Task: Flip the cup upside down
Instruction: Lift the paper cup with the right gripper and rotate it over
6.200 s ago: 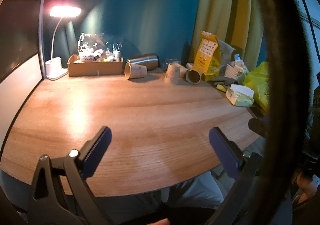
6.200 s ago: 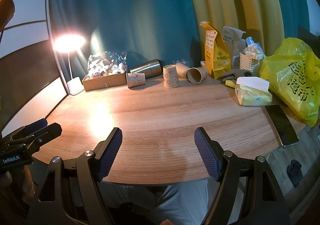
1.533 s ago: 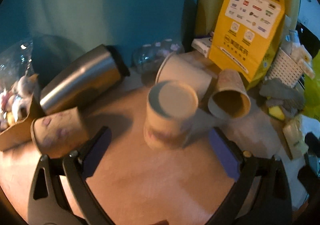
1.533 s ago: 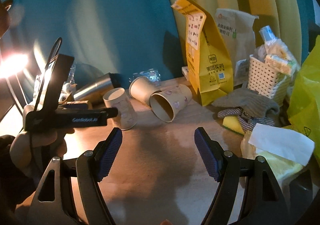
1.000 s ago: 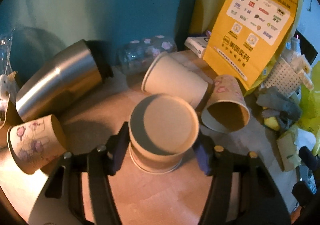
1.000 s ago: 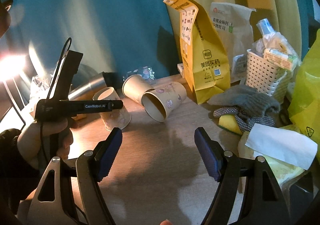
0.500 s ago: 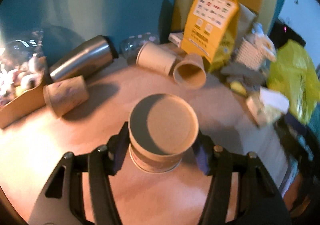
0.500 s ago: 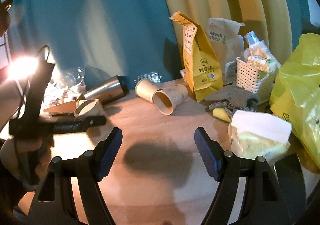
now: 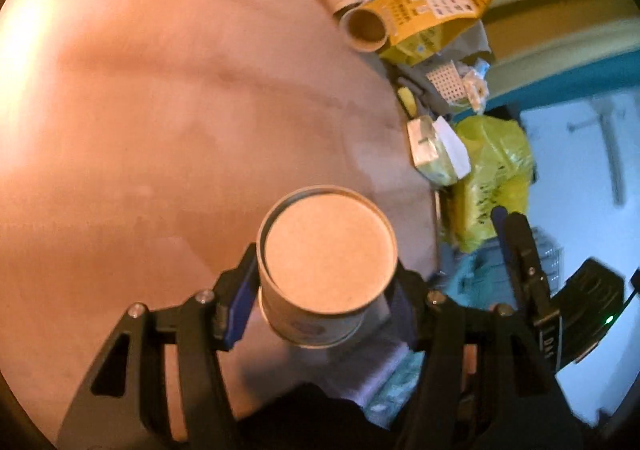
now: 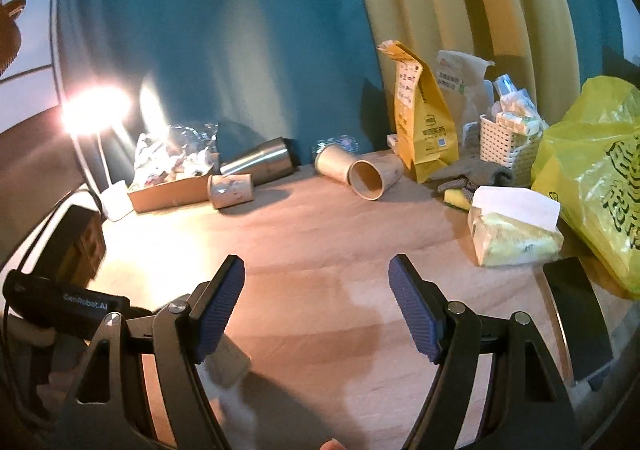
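My left gripper (image 9: 322, 290) is shut on a paper cup (image 9: 326, 258); its flat bottom faces the camera and it is held over the near part of the wooden table (image 9: 160, 98). In the right wrist view the same cup (image 10: 230, 364) shows blurred, low at the left behind my finger, beside the left gripper's body (image 10: 64, 304). My right gripper (image 10: 316, 306) is open and empty above the table's front.
At the back lie paper cups (image 10: 230, 190) (image 10: 370, 176), a steel tumbler (image 10: 262, 162), a cardboard tray (image 10: 168, 190) and a lamp (image 10: 94, 106). At the right stand a yellow paper bag (image 10: 422, 130), a white basket (image 10: 508, 142), tissues (image 10: 512, 226), a yellow plastic bag (image 10: 600, 178) and a phone (image 10: 576, 310).
My left gripper closed on the upside-down cup, lifted it from the back of the table, carried it toward the front and rolled. My right gripper drew back and stayed open.
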`<act>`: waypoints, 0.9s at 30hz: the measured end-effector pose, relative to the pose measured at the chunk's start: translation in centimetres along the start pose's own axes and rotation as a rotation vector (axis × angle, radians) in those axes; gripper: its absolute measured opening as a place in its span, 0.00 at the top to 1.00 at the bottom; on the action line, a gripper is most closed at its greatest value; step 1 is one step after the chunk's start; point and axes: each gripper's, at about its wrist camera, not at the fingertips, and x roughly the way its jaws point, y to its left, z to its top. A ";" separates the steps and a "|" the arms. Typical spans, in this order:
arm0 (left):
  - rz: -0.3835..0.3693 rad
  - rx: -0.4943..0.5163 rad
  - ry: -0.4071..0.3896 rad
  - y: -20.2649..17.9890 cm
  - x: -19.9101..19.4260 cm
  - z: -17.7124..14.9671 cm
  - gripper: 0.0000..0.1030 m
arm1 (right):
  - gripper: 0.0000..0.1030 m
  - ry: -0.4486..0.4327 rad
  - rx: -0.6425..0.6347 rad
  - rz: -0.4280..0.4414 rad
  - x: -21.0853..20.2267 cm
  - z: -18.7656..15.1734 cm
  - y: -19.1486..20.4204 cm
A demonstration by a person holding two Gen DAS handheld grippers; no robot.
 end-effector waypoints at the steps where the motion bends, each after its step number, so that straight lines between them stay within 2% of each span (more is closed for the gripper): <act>1: -0.018 -0.018 -0.007 0.5 -0.4 -0.6 0.43 | 0.25 0.001 -0.006 0.003 -0.4 -0.3 0.6; 6: -0.050 -0.101 -0.037 2.6 -2.1 -2.0 0.39 | 0.25 0.055 -0.012 0.040 -0.7 -1.9 2.6; 8: -0.026 -0.121 -0.055 3.5 -2.8 -2.0 0.27 | 0.25 0.085 -0.012 0.050 -0.5 -2.4 3.1; 11: 0.021 -0.145 -0.087 5.1 -3.7 -1.6 0.20 | 0.25 0.132 -0.002 0.063 0.0 -3.1 3.7; 12: 0.050 -0.150 -0.089 5.6 -3.9 -1.4 0.20 | 0.25 0.149 0.002 0.064 0.2 -3.2 3.9; 21: 0.077 -0.089 -0.102 6.5 -4.5 -1.6 0.20 | 0.25 0.224 -0.077 0.106 1.7 -2.9 7.2; 27: 0.082 -0.039 -0.119 6.3 -5.2 -2.0 0.20 | 0.25 0.348 -0.187 0.223 3.1 -2.6 9.8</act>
